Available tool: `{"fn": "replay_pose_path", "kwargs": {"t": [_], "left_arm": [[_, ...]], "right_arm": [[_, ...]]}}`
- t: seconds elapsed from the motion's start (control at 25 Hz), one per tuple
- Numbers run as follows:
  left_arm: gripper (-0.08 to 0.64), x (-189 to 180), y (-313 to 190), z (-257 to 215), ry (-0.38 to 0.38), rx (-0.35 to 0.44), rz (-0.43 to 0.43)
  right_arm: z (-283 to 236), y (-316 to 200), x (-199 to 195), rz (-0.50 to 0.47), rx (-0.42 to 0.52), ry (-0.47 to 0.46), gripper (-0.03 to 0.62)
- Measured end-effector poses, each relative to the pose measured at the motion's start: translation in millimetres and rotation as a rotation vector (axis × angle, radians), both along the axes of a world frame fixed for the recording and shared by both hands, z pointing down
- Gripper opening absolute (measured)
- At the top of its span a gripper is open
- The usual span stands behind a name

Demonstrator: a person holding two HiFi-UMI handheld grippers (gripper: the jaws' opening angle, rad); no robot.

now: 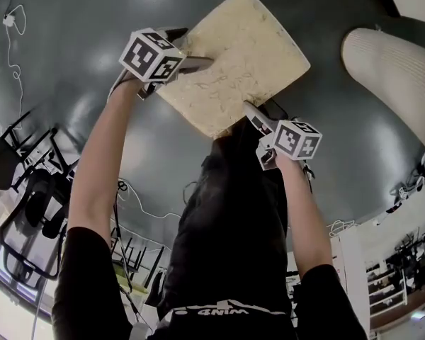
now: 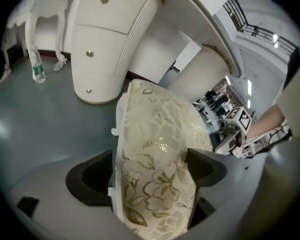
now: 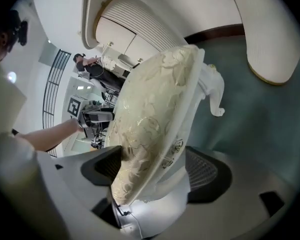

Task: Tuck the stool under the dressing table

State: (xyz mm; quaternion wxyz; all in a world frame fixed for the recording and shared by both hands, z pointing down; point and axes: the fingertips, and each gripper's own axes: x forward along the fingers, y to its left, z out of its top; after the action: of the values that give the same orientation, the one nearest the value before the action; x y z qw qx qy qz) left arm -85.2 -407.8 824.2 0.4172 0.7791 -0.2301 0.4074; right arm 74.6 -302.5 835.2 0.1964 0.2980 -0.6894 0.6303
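The stool (image 1: 244, 48) stands upright on the grey floor (image 1: 92, 20) with its cushioned seat facing up, between the two grippers. The seat is near-rectangular. Its long axis runs crosswise to the line joining the grippers, and its far end points away from the person toward the dressing table (image 2: 107, 49).

The left gripper (image 1: 189, 49) has its jaws spread wide, straddling one long edge of the seat. The floral cushion (image 2: 155, 149) fills the gap between them.

The right gripper (image 1: 253, 115) has its jaws spread wide, straddling the opposite long edge. The cushion lies against one jaw and the white seat frame (image 3: 192, 99) faces the other.

A curved white leg (image 3: 216, 91) shows beyond the right gripper. The table's ribbed pedestals (image 1: 397, 76) stand beyond the seat's far end, apart from it.
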Motion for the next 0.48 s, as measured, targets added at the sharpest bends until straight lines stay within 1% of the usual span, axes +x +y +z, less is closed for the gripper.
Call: {"fn": "replay_pose_path", "kwargs": {"t": [0.08,0.16,0.32,0.48], "left_arm": [[0.463,2,0,7,0.058,-0.067,0.001],[0.465,4,1,9,0.091,-0.104,0.019],[0.465,7,0,10,0.118,-0.131,0.081],[0.465,12,2,13,0.135,-0.159,0.116]], "right_arm": [[6,0,-6,0.009,-0.015,-0.061,0.387],[6,0,-8,0.005,-0.016,-0.098,0.387],[4,-3,-13,-0.018,-0.007,-0.123,0.387],[4,-4,-11,0.026,-0.013,-0.157,0.387]]}}
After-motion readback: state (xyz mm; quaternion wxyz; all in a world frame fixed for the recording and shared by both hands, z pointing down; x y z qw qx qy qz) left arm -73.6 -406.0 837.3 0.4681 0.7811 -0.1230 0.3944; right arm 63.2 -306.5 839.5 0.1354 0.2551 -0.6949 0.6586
